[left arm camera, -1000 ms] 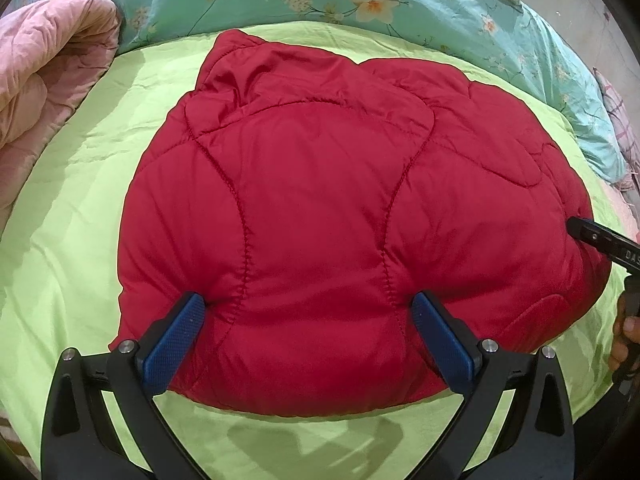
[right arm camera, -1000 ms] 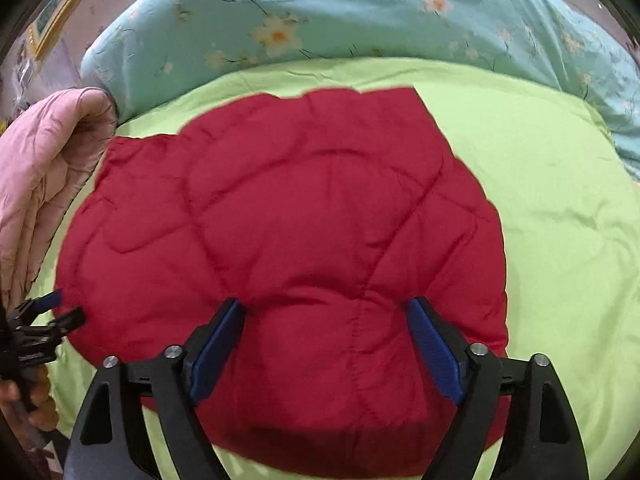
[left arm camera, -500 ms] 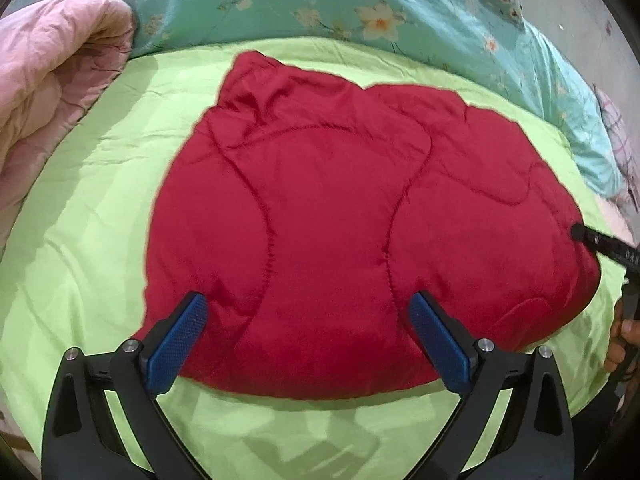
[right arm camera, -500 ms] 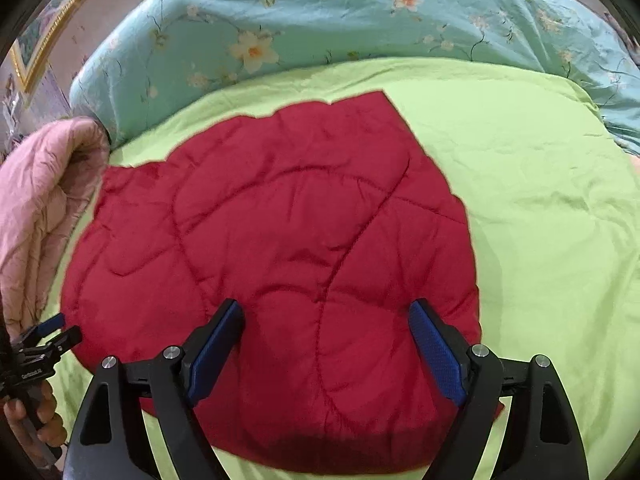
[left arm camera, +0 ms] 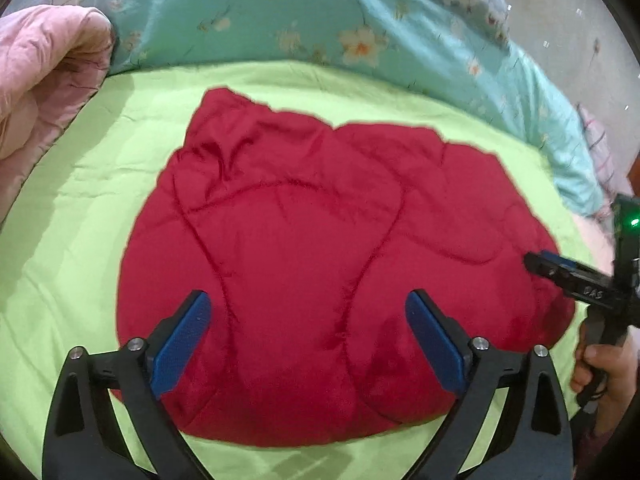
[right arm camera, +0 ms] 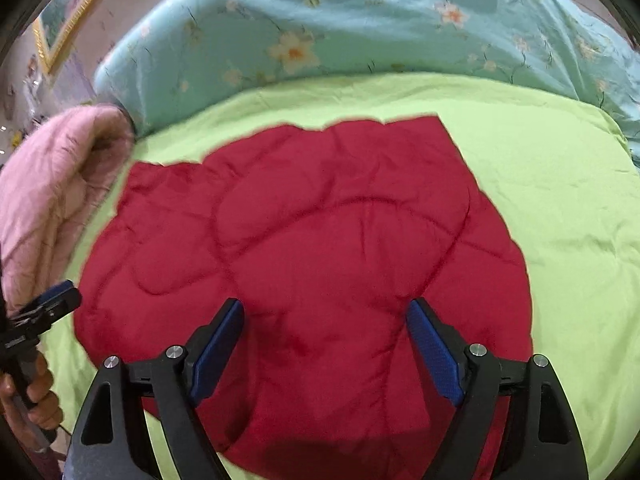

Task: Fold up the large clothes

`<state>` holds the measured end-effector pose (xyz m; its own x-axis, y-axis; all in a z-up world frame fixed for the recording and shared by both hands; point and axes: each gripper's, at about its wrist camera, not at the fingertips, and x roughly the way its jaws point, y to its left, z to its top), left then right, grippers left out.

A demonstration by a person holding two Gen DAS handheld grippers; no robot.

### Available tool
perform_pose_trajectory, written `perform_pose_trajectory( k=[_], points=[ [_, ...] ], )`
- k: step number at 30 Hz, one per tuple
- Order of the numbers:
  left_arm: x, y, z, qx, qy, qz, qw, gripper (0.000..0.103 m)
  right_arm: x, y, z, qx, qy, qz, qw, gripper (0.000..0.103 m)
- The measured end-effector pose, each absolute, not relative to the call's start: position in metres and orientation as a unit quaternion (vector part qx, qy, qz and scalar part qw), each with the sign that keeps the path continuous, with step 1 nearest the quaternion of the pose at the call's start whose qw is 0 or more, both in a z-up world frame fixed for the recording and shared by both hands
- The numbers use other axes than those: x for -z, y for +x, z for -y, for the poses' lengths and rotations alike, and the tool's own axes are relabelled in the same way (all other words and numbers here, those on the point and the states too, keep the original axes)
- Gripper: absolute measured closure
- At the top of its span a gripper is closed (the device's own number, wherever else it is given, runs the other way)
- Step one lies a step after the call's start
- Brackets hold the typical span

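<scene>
Red quilted padded garment (left arm camera: 332,264) folded flat, frame centre, on lime-green bed cover (left arm camera: 68,240); left tool (left arm camera: 306,344) and right tool (right arm camera: 324,344) spread, holding nothing, hovering above, likely judging next fold.

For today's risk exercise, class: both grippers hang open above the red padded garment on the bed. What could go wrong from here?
1. The red padded garment is puffy; a fold may spring open.
2. The green sheet beneath could get pinched with the hem.
3. The left gripper and right gripper might grab uneven points, skewing the fold.

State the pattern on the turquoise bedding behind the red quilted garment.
Pale flowers with orange centres on the turquoise bedding, clearest in the right wrist view.
</scene>
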<state>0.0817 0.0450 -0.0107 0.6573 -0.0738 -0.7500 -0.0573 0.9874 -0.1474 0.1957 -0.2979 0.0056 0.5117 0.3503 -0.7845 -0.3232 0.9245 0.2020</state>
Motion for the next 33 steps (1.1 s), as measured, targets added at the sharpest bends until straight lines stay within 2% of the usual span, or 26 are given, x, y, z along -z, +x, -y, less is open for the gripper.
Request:
perform_pose_trajectory(
  k=[3,10,20,33],
  points=[
    [0.023,0.088,-0.042,-0.005,-0.064,-0.425,0.903,0.006,0.0,0.198,0.299,-0.185,0.009,-0.455,0.871,0.018],
    [0.009,0.07,-0.044,0.001,-0.069,-0.417,0.906,0.006,-0.015,0.181,0.31,-0.19,0.03,-0.45,0.872,0.019],
    [0.007,0.026,-0.029,0.001,-0.061,-0.415,0.908,0.006,-0.033,0.111,0.312,-0.221,0.021,-0.432,0.874,0.017],
    [0.038,-0.021,-0.006,-0.002,-0.027,-0.459,0.888,0.006,-0.008,0.037,0.315,-0.201,0.005,-0.451,0.87,0.017]
  ],
)
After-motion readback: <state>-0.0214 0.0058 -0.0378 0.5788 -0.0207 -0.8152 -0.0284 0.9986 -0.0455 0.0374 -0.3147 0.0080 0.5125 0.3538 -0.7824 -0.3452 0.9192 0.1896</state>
